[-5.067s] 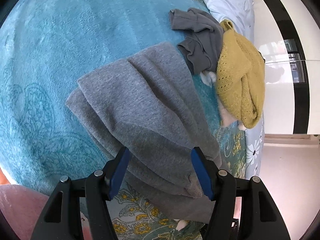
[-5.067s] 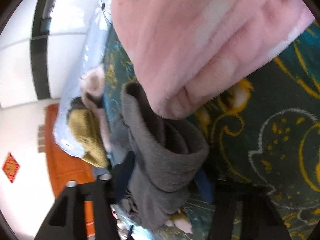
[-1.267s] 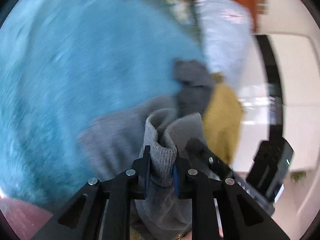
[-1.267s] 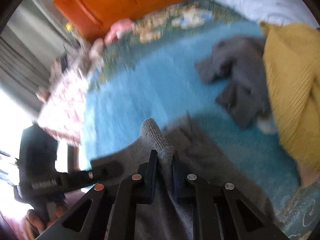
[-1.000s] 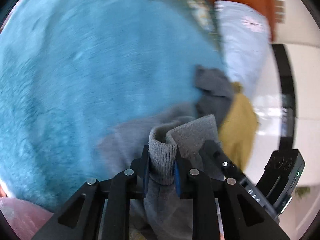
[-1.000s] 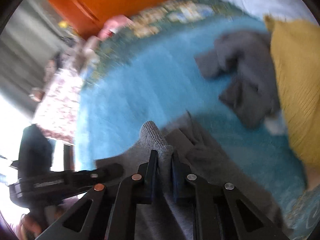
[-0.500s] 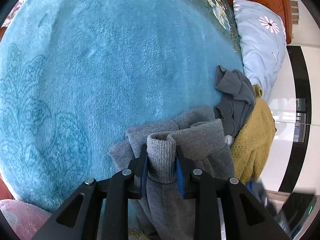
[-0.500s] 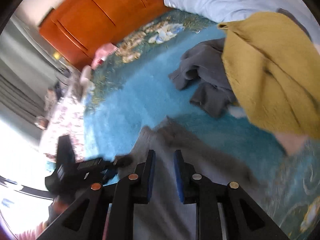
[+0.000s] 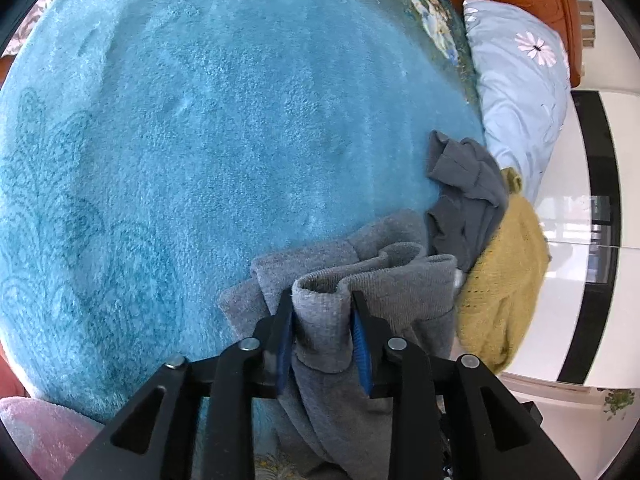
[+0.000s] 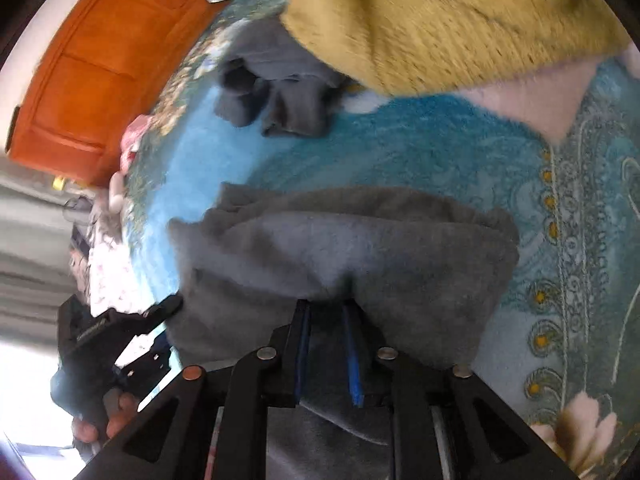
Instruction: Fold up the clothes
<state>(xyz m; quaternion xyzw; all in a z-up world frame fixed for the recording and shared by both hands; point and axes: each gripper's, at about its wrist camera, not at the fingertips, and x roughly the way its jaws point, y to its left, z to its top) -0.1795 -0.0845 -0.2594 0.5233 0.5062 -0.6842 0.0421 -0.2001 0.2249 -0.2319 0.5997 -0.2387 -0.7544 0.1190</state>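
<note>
Grey sweater [image 9: 384, 280] lies bunched on the blue blanket [image 9: 200, 140] of the bed, its ribbed cuff between the left claw [image 9: 322, 320], whose jaws have just been easing apart. The right claw [image 10: 326, 344] sits narrowly parted over the fold's near edge, its pads seeming clear of the cloth. Its long side runs across both claws.

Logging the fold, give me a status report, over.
Left tool easing open, grey garment cuff between its pads. Right tool slightly open, tips at the folded edge. Yellow knit lies close beside.
</note>
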